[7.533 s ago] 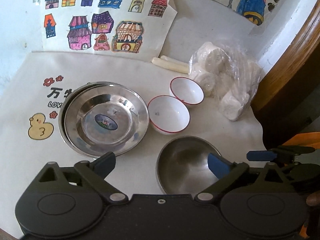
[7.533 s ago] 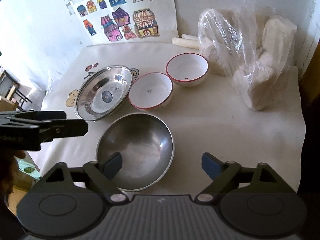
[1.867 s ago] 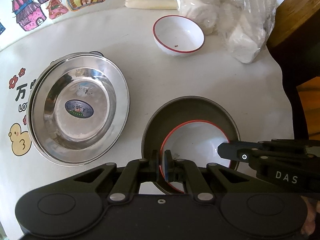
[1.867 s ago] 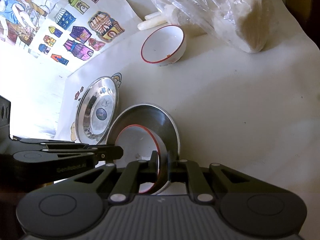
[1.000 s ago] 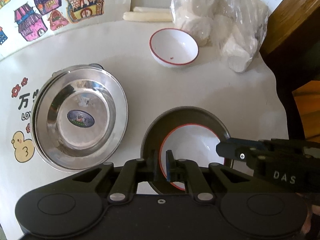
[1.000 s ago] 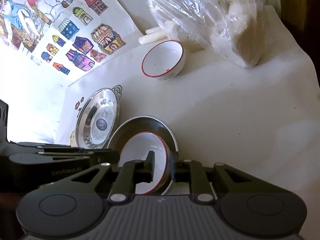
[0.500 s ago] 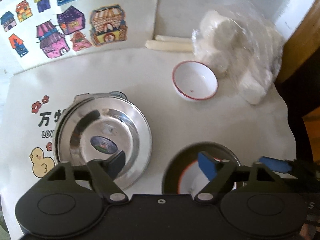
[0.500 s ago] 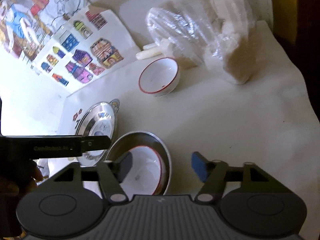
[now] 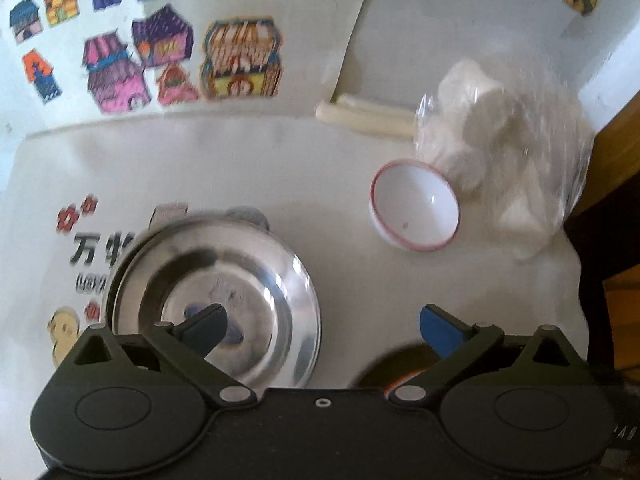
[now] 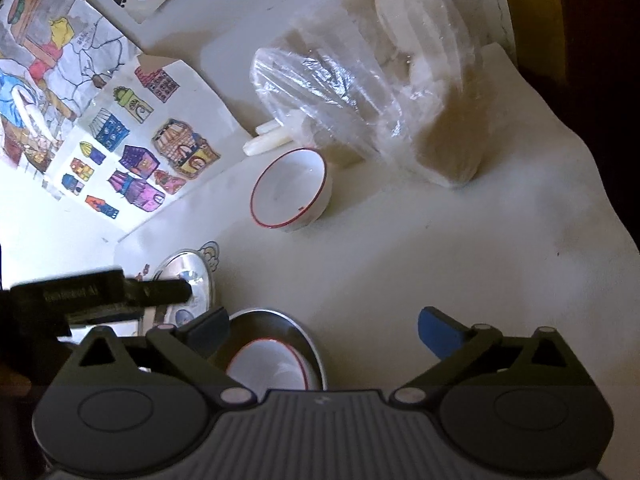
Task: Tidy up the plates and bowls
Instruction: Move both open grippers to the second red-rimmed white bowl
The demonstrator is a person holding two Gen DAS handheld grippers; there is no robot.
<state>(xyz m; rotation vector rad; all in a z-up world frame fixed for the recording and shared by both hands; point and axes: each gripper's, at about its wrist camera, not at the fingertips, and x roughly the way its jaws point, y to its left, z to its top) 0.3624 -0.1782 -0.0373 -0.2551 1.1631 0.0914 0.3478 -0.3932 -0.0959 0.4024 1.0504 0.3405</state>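
A white bowl with a red rim (image 10: 268,368) sits inside a steel bowl (image 10: 308,344) at the near edge of the table; in the left wrist view only the steel bowl's dark rim (image 9: 384,364) shows. A second red-rimmed white bowl (image 9: 414,216) (image 10: 290,196) stands alone further back near a plastic bag. Stacked shiny steel plates (image 9: 240,304) (image 10: 192,280) lie at the left. My left gripper (image 9: 322,326) is open and empty above the table. My right gripper (image 10: 324,328) is open and empty above the nested bowls. The left gripper's side (image 10: 100,290) shows in the right wrist view.
A clear plastic bag of white lumps (image 9: 508,152) (image 10: 392,100) stands at the back right. Two pale sticks (image 9: 364,118) lie against the wall. Coloured house drawings (image 9: 168,52) hang behind. The table's right edge (image 10: 608,216) drops off to a dark gap.
Both grippers let go of the bowls and opened. Both have pulled up and back, so the nested bowls now lie low in view.
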